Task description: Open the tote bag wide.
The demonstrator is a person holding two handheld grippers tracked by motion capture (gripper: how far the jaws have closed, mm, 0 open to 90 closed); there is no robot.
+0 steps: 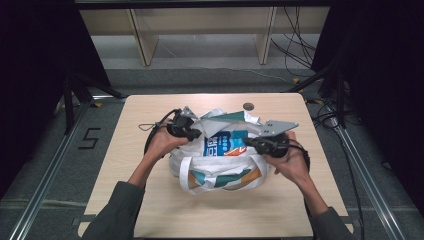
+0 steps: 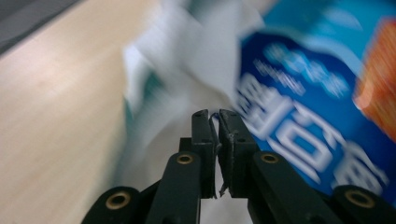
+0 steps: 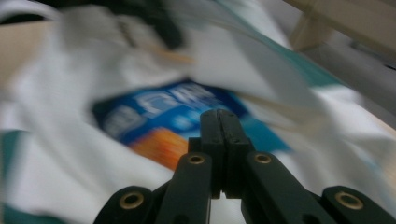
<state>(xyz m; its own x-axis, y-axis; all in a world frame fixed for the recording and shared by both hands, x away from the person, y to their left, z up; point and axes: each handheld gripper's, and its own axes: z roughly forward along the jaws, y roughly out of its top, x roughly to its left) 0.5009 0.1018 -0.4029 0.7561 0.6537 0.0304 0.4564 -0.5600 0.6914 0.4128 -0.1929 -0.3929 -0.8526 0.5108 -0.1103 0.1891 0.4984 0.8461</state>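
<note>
A pale wooden worktop [image 1: 150, 200] stands on grey floor [image 1: 40, 165] (black curtains [image 1: 30, 60] flank it). Both grippers, left [image 1: 197, 134] and right [image 1: 248, 142], have their jaws pinched on the white bag [image 1: 220, 172].

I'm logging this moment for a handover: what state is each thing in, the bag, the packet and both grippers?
White tote bag: on the table, mouth pulled open, handles hanging down its front.
Blue packet: inside the bag, top showing through the mouth.
Left gripper: jaws closed on a thin fold of the bag's fabric.
Right gripper: jaws pressed together at the bag's rim; what they pinch is unclear.
</note>
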